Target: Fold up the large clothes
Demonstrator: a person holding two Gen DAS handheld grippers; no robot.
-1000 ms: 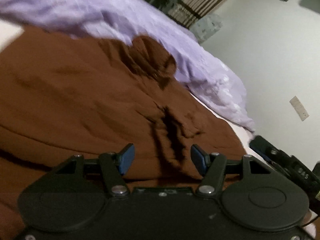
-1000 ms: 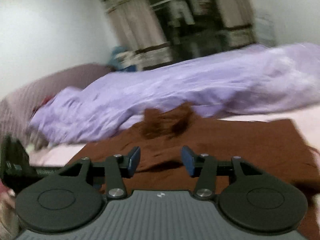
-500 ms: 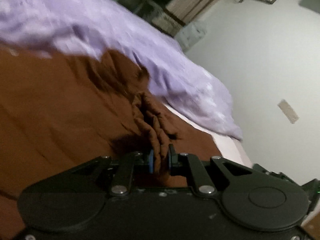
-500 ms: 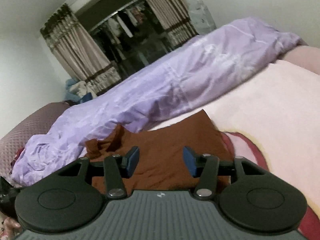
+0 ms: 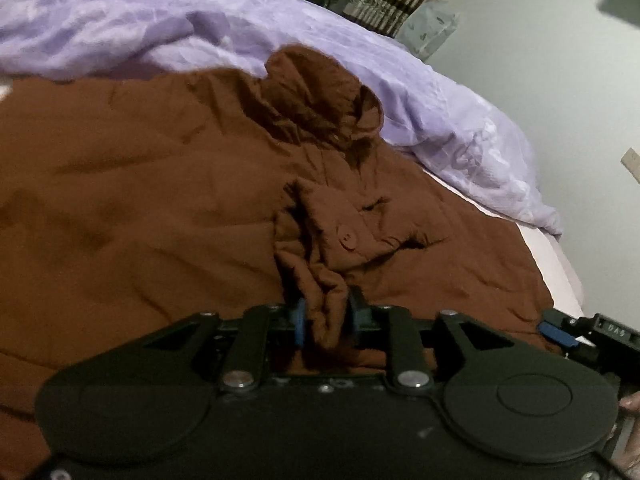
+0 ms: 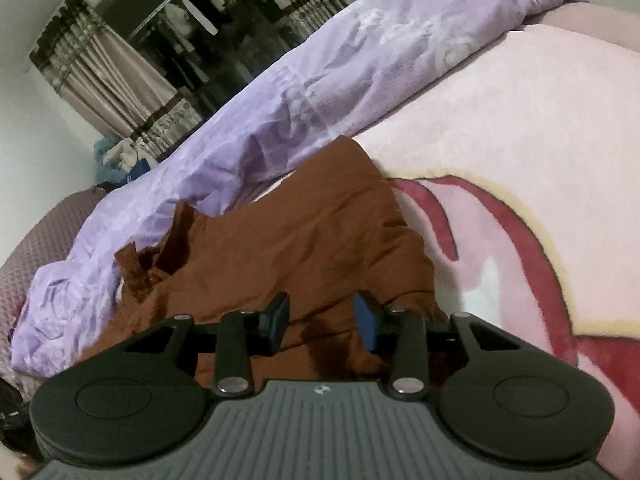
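Observation:
A large brown garment (image 5: 140,208) with a hood and a round button (image 5: 349,238) lies spread on the bed. My left gripper (image 5: 326,320) is shut on a bunched fold of its front edge, near the button. In the right wrist view the same brown garment (image 6: 304,248) lies ahead, its far corner on the pink blanket. My right gripper (image 6: 322,320) is open, low over the garment's near edge, with nothing between its blue pads. The tip of the right gripper (image 5: 568,332) shows at the left wrist view's right edge.
A crumpled lilac duvet (image 5: 160,28) lies along the far side of the bed, also in the right wrist view (image 6: 320,92). A pink and red blanket (image 6: 520,160) covers the bed to the right. Curtains and a dark wardrobe (image 6: 180,52) stand behind.
My left gripper closed on a fold of the brown garment and still holds it. My right gripper swung right and down toward the garment's edge, staying open.

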